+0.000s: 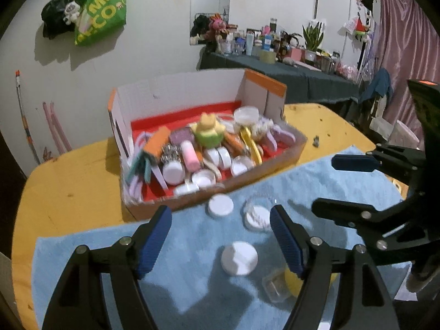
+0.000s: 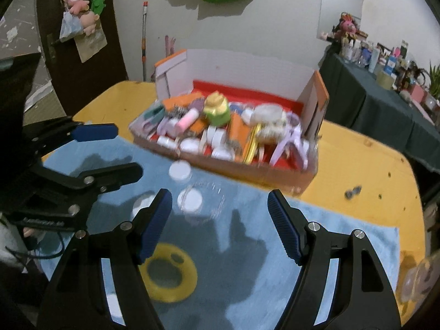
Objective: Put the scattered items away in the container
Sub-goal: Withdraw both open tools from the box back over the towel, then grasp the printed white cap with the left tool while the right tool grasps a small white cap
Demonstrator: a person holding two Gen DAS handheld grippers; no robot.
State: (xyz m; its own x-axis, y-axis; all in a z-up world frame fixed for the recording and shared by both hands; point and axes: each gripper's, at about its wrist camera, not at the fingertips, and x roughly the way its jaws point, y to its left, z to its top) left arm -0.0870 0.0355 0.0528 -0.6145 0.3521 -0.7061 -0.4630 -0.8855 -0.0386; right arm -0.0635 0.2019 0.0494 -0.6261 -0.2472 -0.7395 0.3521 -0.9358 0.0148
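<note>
A cardboard box [image 1: 192,202] lined in red stands on the yellow table, full of jars, clips and a green-yellow toy [image 1: 207,134]. On the blue towel [image 1: 96,250] in front of it lie a white lid [image 1: 220,205], a clear jar with a white lid [image 1: 257,217], another white lid [image 1: 239,258], a small clear container [image 1: 276,284] and a yellow ring [image 2: 170,272]. My left gripper [image 1: 220,236] hovers open above the second white lid, gripping nothing. My right gripper [image 2: 220,220] is open over the clear jar [image 2: 192,200], its pads apart from it.
A small dark object [image 2: 353,192] lies on the bare yellow table [image 2: 371,165] right of the box. A clear, beige item [image 2: 418,277] sits at the towel's right edge. Behind stands a dark-clothed side table [image 1: 288,74] crowded with bottles. A green bag [image 1: 101,13] hangs on the wall.
</note>
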